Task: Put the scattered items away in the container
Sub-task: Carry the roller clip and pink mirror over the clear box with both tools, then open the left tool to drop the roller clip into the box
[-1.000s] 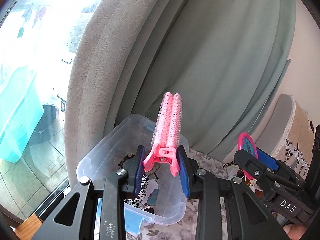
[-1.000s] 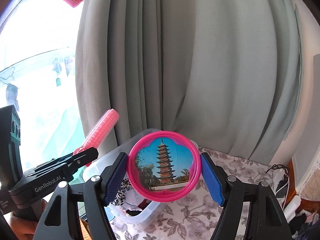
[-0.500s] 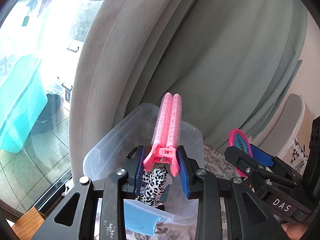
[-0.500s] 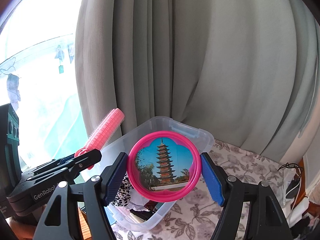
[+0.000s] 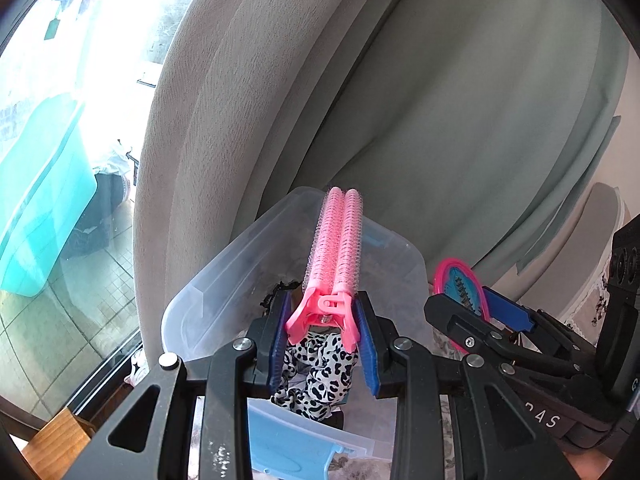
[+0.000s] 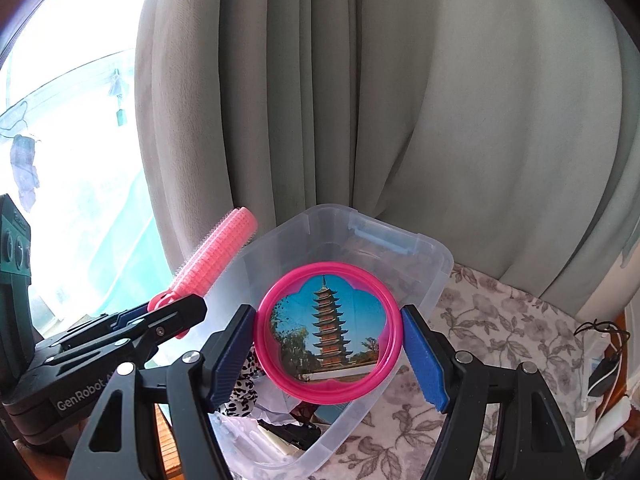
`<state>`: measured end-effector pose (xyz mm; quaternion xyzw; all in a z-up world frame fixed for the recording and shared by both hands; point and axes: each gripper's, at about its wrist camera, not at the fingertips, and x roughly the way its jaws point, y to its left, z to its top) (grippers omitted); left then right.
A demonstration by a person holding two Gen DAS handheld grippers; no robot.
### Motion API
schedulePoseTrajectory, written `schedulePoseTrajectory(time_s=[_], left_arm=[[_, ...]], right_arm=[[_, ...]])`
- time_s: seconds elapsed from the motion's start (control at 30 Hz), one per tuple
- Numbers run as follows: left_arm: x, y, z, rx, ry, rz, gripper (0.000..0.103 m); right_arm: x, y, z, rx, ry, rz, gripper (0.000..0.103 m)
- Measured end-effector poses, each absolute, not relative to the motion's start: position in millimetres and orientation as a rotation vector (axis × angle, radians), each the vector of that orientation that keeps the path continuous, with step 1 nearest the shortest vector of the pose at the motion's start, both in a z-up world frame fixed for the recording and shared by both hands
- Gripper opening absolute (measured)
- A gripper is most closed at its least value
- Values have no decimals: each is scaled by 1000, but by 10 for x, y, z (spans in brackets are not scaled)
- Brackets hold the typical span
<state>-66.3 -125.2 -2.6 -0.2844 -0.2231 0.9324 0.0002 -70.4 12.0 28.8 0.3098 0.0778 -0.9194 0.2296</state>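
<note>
- Grey curtain point(image 6: 400, 100) backs both views; only the right wrist shows floral tablecloth point(image 6: 500, 328).
- Left gripper point(image 5: 322, 320) pinches pink hair roller clip point(image 5: 334, 256) over clear bin point(image 6: 424, 276).
- Right gripper point(image 6: 328, 332) clamps round pagoda mirror point(image 6: 328, 332); left view sees it edge-on.

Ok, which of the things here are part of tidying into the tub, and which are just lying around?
Part of the job:
- pink hair roller clip, held in left gripper
- round pink mirror, held in right gripper
- clear plastic tub
- leopard-print scrunchie, already in the tub

Just lying about:
- grey-green curtain
- floral tablecloth
- teal bin outside
</note>
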Motion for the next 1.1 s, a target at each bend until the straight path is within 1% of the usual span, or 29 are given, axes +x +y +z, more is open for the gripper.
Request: schedulePoseTrajectory(time_s=[0.13,0.43,0.5,0.6,0.67,1.1], left_arm=[[-725,-1241,-45,-892,-669,2958,33],[-929,-1205,-86,-933,-682,2942,33],[-715,-1292,-34,-933,-683,2944,33],[-530,-1339,16,-933,-690,2950,38],[-516,-1328,25,-931,-700,2952,46],[-520,-1286,55,-953,-696,2950,48]], right_arm=[[-861,92,225,876,219,-2522,76],[-894,120,202,910,213,-2514,76],[-923,119,174,920,217,-2513,76],[-950,123,141,931,220,-2511,76],[-977,133,117,937,217,-2511,76],[-1021,204,63,959,205,-2510,76]])
